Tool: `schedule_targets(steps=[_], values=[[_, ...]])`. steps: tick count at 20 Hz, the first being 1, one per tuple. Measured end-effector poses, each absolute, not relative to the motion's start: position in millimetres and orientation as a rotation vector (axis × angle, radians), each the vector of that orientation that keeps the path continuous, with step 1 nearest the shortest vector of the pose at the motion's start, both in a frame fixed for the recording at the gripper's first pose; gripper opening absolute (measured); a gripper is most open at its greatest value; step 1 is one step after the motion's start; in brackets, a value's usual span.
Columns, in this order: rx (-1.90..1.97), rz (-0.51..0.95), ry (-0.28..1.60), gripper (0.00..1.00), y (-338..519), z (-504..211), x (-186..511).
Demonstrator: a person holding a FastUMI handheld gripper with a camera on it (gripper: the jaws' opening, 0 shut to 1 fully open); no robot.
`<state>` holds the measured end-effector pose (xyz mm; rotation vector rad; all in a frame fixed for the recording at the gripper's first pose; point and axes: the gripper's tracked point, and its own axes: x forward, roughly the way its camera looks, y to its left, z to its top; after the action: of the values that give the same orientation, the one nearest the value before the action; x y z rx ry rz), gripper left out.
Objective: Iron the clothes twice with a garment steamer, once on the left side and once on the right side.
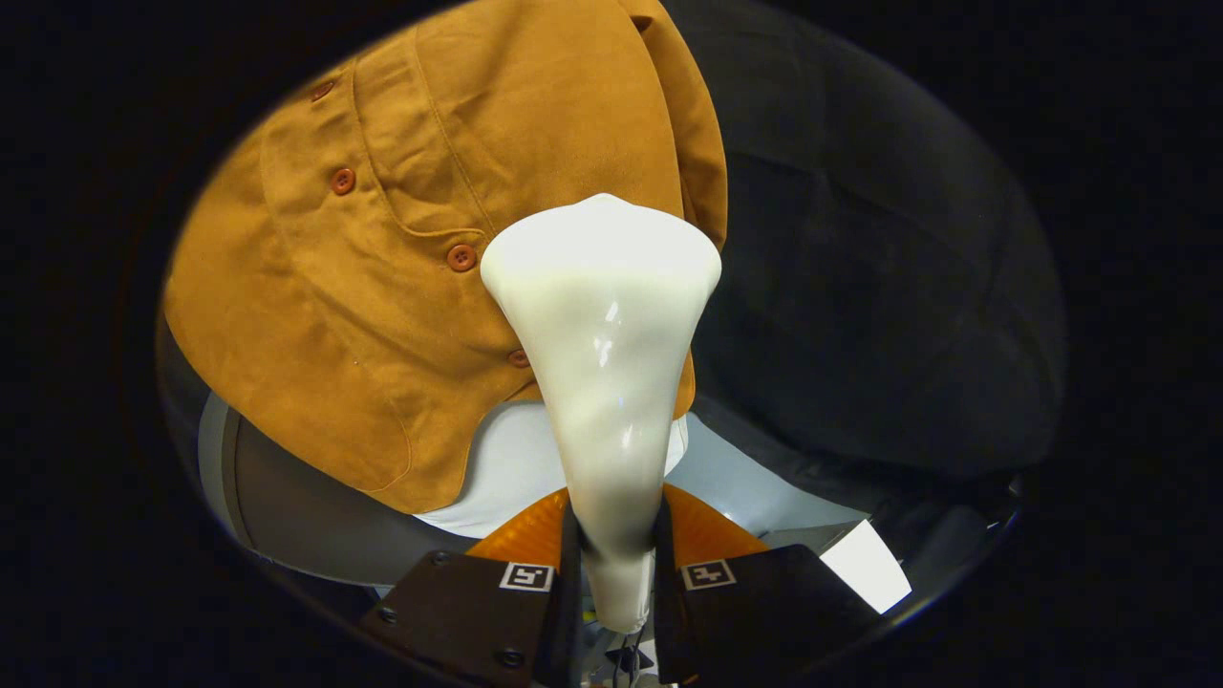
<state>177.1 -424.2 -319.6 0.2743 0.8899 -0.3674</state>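
A white garment steamer (pixel 602 363) stands up between my fingers, its narrow handle clamped on both sides and its wide head flaring out ahead. My gripper (pixel 616 564) is shut on that handle. Beyond the head hangs a brown button-up shirt (pixel 382 268) with a chest pocket and a row of buttons. The steamer head lies over the shirt's lower right part, near the button placket and hem. Whether the head touches the cloth I cannot tell. A white undershirt or form (pixel 506 468) shows below the shirt's hem.
Black cloth (pixel 879 287) hangs to the right of the shirt. A grey rounded surface (pixel 315 526) lies below the hem on the left, and a bright white patch (pixel 865 564) sits low on the right beside my finger.
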Motion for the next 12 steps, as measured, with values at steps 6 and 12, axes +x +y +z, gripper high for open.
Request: schedule_targets(steps=[6, 12], values=[[0.225, -0.363, 0.745, 0.34, -400, -245, 174], [0.151, -0.269, 0.557, 0.33, -328, -144, 184]])
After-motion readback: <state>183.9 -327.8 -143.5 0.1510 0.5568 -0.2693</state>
